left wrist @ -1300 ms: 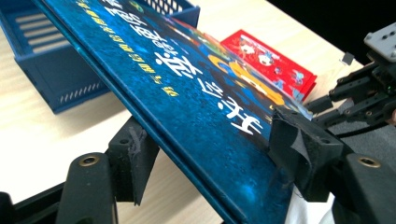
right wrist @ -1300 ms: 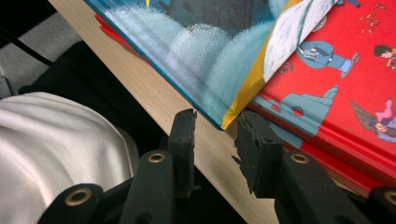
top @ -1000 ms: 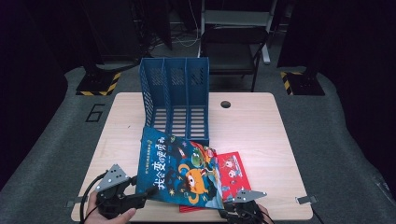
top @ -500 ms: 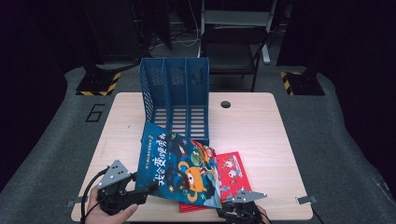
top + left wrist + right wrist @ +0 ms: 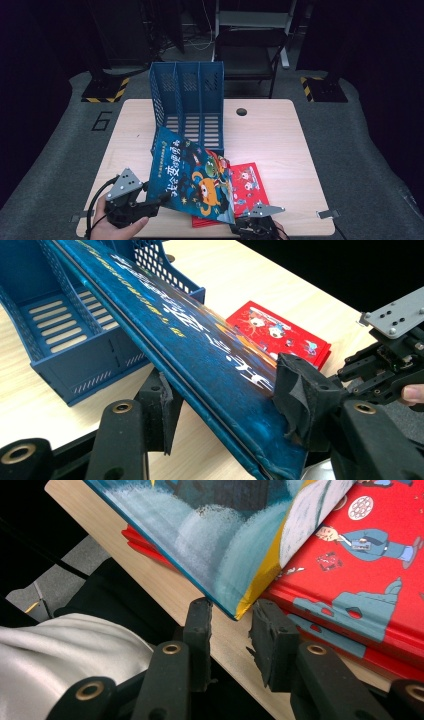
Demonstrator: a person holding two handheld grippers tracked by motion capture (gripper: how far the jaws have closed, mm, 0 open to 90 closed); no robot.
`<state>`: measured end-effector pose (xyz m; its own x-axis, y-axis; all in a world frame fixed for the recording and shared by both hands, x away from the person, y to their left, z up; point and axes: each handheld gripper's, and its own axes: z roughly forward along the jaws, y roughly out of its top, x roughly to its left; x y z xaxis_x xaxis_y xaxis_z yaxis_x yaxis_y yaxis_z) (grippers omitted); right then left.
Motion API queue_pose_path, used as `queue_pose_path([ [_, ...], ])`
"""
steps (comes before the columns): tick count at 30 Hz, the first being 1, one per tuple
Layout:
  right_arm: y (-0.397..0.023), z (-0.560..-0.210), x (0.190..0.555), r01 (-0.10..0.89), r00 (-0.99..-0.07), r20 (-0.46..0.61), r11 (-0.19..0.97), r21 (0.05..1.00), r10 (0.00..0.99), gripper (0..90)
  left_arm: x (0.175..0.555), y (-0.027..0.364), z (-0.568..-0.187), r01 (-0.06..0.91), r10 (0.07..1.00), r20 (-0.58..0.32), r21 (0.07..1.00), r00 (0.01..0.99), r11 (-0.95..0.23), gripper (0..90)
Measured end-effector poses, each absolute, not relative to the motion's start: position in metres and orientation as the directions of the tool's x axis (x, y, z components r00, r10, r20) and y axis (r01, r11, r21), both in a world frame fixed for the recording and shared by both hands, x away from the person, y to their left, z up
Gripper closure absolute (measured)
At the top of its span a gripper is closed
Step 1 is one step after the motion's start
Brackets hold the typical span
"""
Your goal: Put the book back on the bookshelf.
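Left gripper pinches the tilted blue picture book near the tabletop's front edge; right gripper, jaws narrowly parted around its corner without pressing, so the book could twist loose.

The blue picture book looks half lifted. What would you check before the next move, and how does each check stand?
1. Left claw grips the blue book: ok, its pads sit on both faces near the spine.
2. Right claw grips the book's corner: not ok, the corner sits between the pads with a gap showing.
3. Blue book is free of the red book: cannot tell, they overlap at the near corner.
4. File rack has room: ok, its three compartments look empty.
5. Book's far corner is clear of the rack's front: cannot tell, they overlap in the high view.
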<state>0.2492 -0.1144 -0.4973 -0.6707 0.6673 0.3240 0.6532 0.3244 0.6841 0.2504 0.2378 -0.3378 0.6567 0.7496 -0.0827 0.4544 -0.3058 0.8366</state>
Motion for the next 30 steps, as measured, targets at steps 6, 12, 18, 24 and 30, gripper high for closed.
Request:
queue_pose_path([
  [6,-0.113,-0.499,0.247,0.656,-0.676,0.335,0.328,0.680,0.656,70.4,0.250,0.235,-0.334,0.444,0.750,-0.073,0.841,0.658,-0.308,49.0],
  [12,-0.109,-0.500,0.243,0.651,-0.685,0.333,0.338,0.680,0.648,70.8,0.249,0.234,-0.331,0.426,0.754,-0.064,0.854,0.654,-0.297,52.0],
  [18,-0.111,-0.498,0.243,0.639,-0.681,0.320,0.321,0.699,0.659,70.9,0.248,0.234,-0.330,0.422,0.756,-0.071,0.861,0.651,-0.283,52.1],
  [24,-0.113,-0.493,0.242,0.624,-0.681,0.314,0.300,0.721,0.662,70.9,0.247,0.232,-0.323,0.408,0.757,-0.067,0.871,0.650,-0.273,52.3],
  [30,-0.116,-0.487,0.241,0.602,-0.684,0.300,0.281,0.747,0.665,70.9,0.247,0.230,-0.316,0.393,0.754,-0.063,0.880,0.654,-0.266,53.0],
])
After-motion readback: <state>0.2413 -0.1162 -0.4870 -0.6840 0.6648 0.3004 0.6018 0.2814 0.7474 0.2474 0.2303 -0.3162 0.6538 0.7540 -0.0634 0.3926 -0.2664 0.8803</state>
